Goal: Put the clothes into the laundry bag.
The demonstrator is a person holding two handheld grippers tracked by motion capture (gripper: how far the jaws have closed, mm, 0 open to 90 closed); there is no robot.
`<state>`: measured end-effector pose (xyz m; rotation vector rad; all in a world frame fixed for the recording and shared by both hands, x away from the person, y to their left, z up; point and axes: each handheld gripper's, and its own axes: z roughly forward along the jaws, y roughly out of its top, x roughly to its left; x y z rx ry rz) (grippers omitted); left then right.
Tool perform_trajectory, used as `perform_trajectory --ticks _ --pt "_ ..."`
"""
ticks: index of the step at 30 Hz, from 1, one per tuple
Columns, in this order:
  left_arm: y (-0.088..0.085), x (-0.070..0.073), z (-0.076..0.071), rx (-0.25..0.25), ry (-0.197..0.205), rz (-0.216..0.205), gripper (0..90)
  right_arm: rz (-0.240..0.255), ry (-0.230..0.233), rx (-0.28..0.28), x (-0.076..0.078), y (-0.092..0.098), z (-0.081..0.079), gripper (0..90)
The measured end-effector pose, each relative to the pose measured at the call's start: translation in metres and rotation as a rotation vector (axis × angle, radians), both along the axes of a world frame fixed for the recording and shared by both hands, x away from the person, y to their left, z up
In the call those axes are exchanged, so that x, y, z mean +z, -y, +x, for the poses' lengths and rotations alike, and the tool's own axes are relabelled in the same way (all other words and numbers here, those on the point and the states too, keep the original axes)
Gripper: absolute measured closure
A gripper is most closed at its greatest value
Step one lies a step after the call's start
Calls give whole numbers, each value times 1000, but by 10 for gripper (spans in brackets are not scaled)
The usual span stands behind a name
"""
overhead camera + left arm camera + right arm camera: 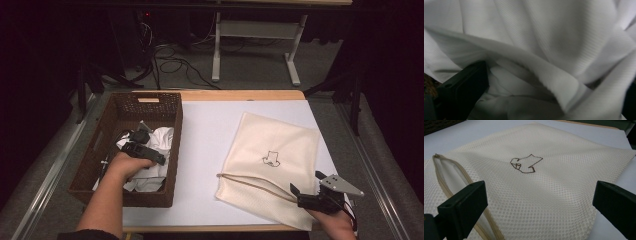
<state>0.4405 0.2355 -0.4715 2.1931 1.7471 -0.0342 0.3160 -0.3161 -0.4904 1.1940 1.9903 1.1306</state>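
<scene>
Two tongs are in use at the worktop [210,135], which is covered by a white sheet. I read the left tongs [145,152] in the high view as reaching down into a dark brown wicker basket [172,150] at the left of the worktop, resting among crumpled white cloth [162,137] that lies inside the basket. In the left gripper view, folds of that white cloth [544,50] press close to the camera and drape over the jaws; one black jaw shows at lower left, the other is hidden at the right edge. I cannot tell how far the left tongs are open or whether they have hold of the cloth.

The right tongs [312,187] sit at the near right corner of the worktop, over the near corner of a cream mesh bag [272,145] that lies flat on the white sheet, well apart from the basket. In the right gripper view the two black jaws stand wide apart with nothing between them, and the mesh bag [544,195] lies spread below them. A zip [446,185] runs along the bag's edge beside the left-hand jaw, with the opening partly gaping.

The bag carries no readable writing. Its only marking is a small dark outline drawing [525,164] near the middle of the mesh, also visible in the high view [270,160].
</scene>
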Motion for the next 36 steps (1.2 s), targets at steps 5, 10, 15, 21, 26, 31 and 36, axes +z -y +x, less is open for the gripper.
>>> perform_trajectory --ticks 5,10,15,21,26,31,36 --pt "2 -18 1 1 -38 13 2 0 -4 4 -1 -1 0 3" --pt "12 -20 1 -16 -31 101 3 -3 -5 8 -1 -3 1 3" --pt "14 -22 1 -32 -42 214 6 0 -3 6 -1 -3 0 3" --pt "11 -23 -2 -19 -31 204 24 2 -9 4 -1 -3 0 3" --pt "10 -19 -6 -15 9 210 191 -1 -9 4 -2 -4 0 3" --pt "9 -14 -8 -24 55 231 385 2 -13 1 -2 -4 0 3" --pt "7 -10 -9 -36 84 239 600 1 -11 4 -2 -6 1 3"
